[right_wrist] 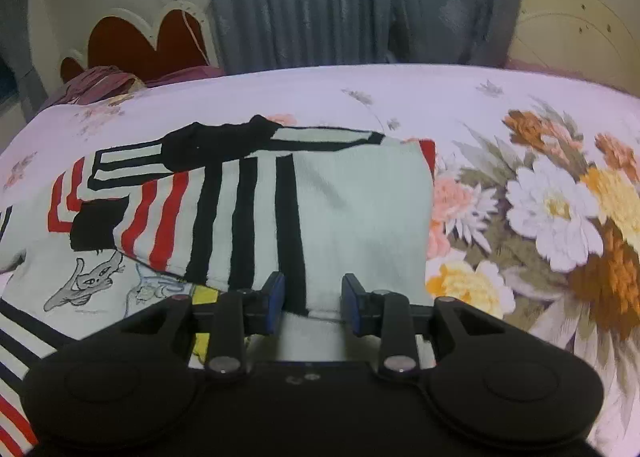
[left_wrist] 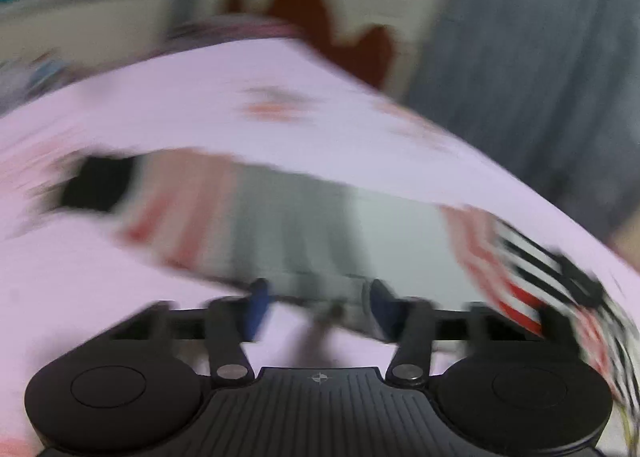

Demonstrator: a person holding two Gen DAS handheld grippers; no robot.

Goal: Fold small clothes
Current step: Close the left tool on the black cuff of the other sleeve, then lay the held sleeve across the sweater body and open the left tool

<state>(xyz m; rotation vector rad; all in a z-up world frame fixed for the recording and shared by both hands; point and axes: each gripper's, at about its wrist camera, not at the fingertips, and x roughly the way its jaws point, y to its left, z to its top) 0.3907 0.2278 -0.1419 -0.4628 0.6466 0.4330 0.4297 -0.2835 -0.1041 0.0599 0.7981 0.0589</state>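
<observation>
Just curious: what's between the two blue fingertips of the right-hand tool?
In the right wrist view, the striped white garment's near edge lies in the right gripper's open gap.

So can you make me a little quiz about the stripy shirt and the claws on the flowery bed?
1. True or false: the striped shirt lies on the floral bedsheet.
2. Which stripe colours does the shirt show? A) black and red B) green and blue C) only yellow
3. Fill in: in the right wrist view, the right claw has its blue fingertips apart, with the shirt's ____ edge between them.

The left claw view is blurred, but its blue fingertips stand apart too.

Key: 1 true; 2 A; 3 near (the edge closest to the camera).
</observation>
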